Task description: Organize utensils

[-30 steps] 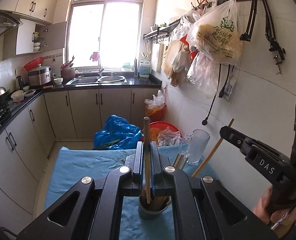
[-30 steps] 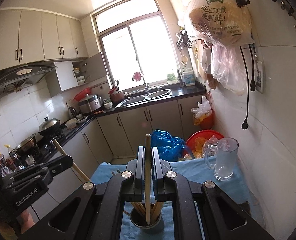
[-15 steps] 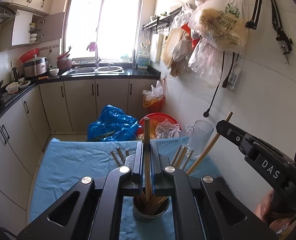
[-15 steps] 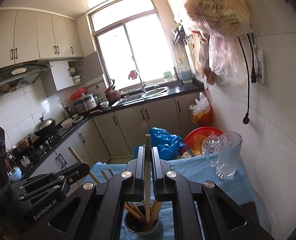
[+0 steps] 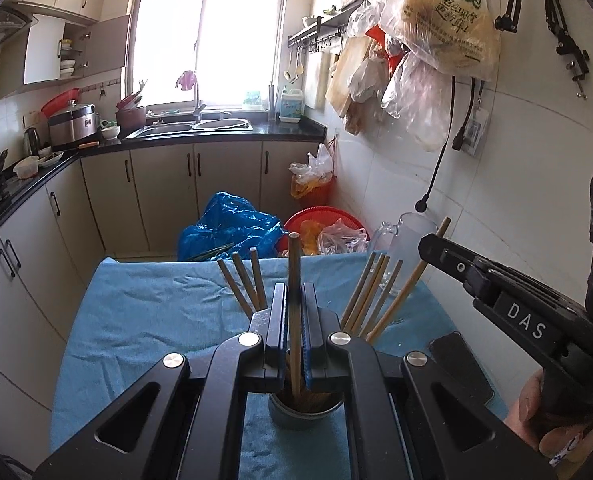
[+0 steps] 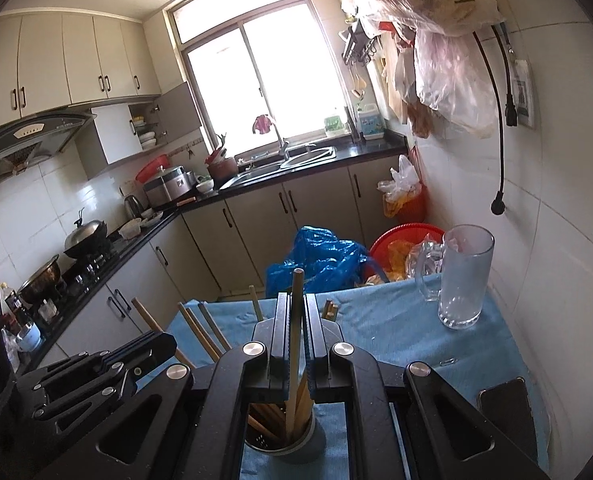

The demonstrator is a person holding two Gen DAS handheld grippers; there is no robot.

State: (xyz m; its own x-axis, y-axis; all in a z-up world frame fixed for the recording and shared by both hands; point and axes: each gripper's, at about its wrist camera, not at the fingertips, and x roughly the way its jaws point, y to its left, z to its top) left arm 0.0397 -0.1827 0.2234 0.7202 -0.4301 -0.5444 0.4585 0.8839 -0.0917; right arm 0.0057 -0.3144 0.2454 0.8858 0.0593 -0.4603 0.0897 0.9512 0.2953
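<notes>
On the bench (image 5: 144, 320), at 6 o'clock in both views, a cup (image 5: 305, 412) is holding chopsticks fanning out to 11 and 1 o'clock. Left hand-held gripper (image 5: 295, 320) is clenching one upright chopstick (image 5: 294, 280) with its tip inside the cup; right hand-held gripper (image 6: 295, 332) is clenching another stick (image 6: 296, 308) likewise. Glass mug (image 6: 462, 276) is standing at 2 o'clock. Risk: both sticks are entering one crowded cup, so jamming against leaning sticks or tipping the cup seems possible.

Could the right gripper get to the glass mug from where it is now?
Probably not yet: the right gripper is shut on a chopstick over the holder. The path to the glass mug looks clear across the cloth.
</notes>
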